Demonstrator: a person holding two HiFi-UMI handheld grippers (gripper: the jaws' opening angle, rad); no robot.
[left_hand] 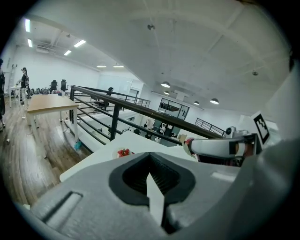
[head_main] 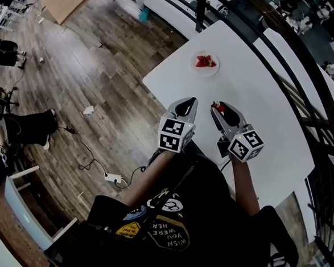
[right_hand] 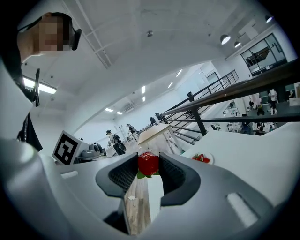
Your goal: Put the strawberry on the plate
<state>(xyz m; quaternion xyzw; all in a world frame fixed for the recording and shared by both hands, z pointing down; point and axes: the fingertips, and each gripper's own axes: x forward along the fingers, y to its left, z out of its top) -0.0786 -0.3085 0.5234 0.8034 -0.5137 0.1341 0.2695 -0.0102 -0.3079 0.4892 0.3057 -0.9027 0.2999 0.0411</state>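
Observation:
A red strawberry (right_hand: 148, 163) with green leaves is pinched between the pads of my right gripper (head_main: 219, 109), which is shut on it above the near part of the white table (head_main: 260, 102). The same berry (head_main: 219, 107) shows at the jaw tips in the head view. A small white plate (head_main: 206, 69) with strawberries (head_main: 205, 61) on it sits farther along the table, seen also as the plate (right_hand: 209, 159) in the right gripper view and the plate's berries (left_hand: 124, 152) in the left gripper view. My left gripper (head_main: 185, 106) is shut and holds nothing, just left of the right one.
A black railing (head_main: 297, 59) runs along the table's far side. Wood floor (head_main: 103, 68) lies to the left of the table edge, with cables, a power strip (head_main: 113, 177) and bags. A wooden table (left_hand: 49, 103) stands in the distance.

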